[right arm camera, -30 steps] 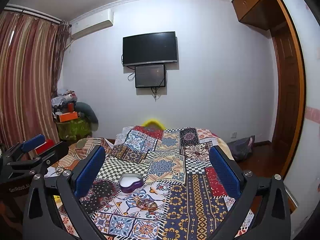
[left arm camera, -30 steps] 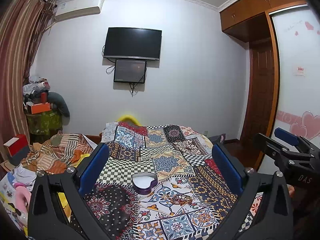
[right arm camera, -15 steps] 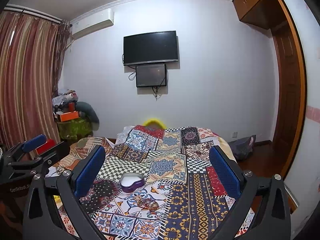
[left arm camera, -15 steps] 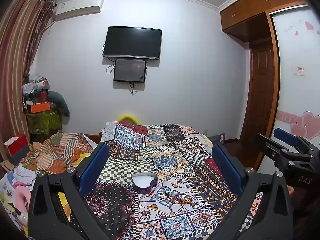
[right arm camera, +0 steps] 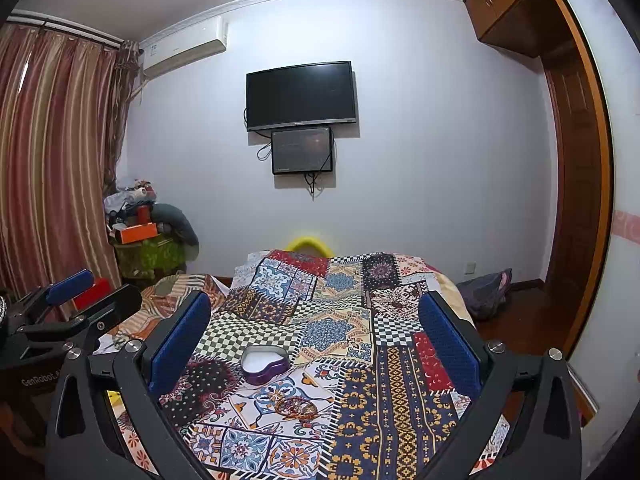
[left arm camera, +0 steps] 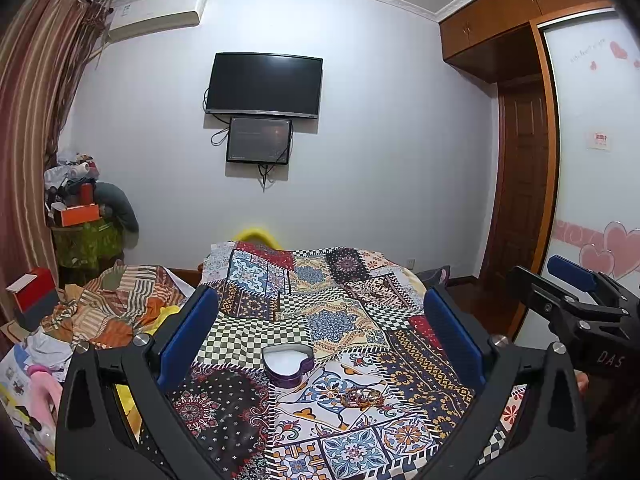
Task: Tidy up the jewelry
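Observation:
A purple heart-shaped box (left arm camera: 287, 364) with a white inside lies open on the patterned bed cover (left arm camera: 344, 312); it also shows in the right wrist view (right arm camera: 265, 364). A small pile of gold and reddish jewelry (left arm camera: 362, 397) lies on the cover just in front of the box, and shows in the right wrist view (right arm camera: 298, 407). My left gripper (left arm camera: 320, 332) is open and empty, held above the bed short of the box. My right gripper (right arm camera: 316, 332) is open and empty at the same distance. Each gripper shows at the edge of the other's view.
A striped blanket (left arm camera: 116, 304) and clutter lie left of the bed. A piled stand (right arm camera: 148, 248) is in the left corner by the curtain. A TV (left arm camera: 264, 85) hangs on the far wall. A wardrobe and door (right arm camera: 576, 208) stand at the right.
Both grippers stay open and nearly still. The views have shifted only very slightly; the box and jewelry have not moved.

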{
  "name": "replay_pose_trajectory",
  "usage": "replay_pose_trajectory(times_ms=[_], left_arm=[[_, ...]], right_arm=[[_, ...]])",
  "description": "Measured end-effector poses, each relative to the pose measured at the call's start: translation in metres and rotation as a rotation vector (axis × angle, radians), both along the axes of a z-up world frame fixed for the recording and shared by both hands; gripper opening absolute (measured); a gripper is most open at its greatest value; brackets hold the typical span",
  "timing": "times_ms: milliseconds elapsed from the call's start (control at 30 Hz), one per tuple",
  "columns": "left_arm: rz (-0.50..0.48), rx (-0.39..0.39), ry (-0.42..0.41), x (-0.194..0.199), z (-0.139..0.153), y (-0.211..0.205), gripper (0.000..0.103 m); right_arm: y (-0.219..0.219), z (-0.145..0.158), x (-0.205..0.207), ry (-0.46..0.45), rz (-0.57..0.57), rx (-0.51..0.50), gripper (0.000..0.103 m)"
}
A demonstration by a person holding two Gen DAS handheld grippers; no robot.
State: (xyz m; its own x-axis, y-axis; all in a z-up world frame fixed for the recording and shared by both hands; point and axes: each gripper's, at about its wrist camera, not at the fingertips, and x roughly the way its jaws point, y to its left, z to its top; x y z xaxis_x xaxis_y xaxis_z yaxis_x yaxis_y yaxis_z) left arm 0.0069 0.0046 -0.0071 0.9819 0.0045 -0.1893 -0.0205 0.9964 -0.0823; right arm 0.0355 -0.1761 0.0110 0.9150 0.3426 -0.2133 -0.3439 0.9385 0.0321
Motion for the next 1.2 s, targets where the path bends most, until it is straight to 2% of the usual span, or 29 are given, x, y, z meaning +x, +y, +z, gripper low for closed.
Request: replay_pose_trajectory(times_ms=[900,1067,1200], left_arm=[[-0.002,-0.006,0.033,0.014,-0.008,0.002,0.103],[0.004,-0.002,0.073,0.030,-0.017,0.006,0.103],[0.006,-0.009,0.135,0.048,-0.033,0.010,0.103]], right_arm=[[-0.002,-0.009,0.014,0.040,-0.003,0.006,0.103],[-0.003,-0.019,0.026,0.074,-0.008,-0.005,0.103],[-0.005,-0.039,0.045,0.139,-0.029,-0.028,0.103]])
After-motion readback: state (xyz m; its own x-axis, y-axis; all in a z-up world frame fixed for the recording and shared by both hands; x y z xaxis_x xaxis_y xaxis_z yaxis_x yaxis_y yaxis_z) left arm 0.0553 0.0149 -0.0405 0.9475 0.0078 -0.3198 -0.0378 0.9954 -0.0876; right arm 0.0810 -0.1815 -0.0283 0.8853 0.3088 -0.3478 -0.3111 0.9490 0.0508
